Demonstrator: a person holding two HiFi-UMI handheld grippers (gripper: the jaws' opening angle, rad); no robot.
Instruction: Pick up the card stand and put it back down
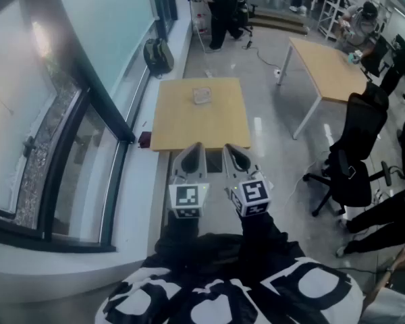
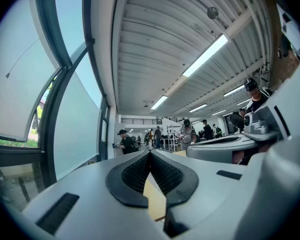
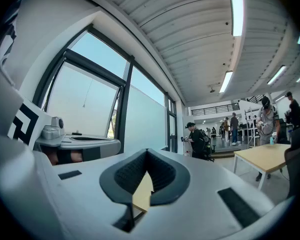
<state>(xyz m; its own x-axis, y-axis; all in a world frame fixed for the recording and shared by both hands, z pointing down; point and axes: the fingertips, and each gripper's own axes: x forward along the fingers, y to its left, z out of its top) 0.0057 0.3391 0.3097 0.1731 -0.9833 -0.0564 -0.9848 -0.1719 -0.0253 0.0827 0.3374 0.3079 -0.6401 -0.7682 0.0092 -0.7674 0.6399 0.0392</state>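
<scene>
**Desk:** Where is the stand?

**Operator:** I see the small clear plastic card stand (image 1: 202, 95) in the upper middle of the head view. It sits toward the far edge of the square light-wood surface (image 1: 182, 123).

**Desk:** And your grippers?

**Operator:** My left gripper (image 1: 196, 148) and right gripper (image 1: 229, 148) sit side by side at the frame's centre. Their tips line up with the near edge of the surface, well apart from the stand. In both gripper views the dark ribbed fingers (image 2: 135, 176) are pressed together at the tips, pinching nothing.

**Desk:** The room?

**Operator:** Tall glass panels (image 1: 115, 19) in dark frames run down the left of the frame. A black backpack (image 1: 158, 55) leans at their foot on the grey floor (image 1: 270, 113). A second light-wood table (image 1: 331, 69) stands at upper right, with a black office chair (image 1: 354, 147) below it near the right edge. Several people (image 1: 219, 5) are along the top. Long ceiling lights (image 2: 205, 56) cross the left gripper view.
</scene>
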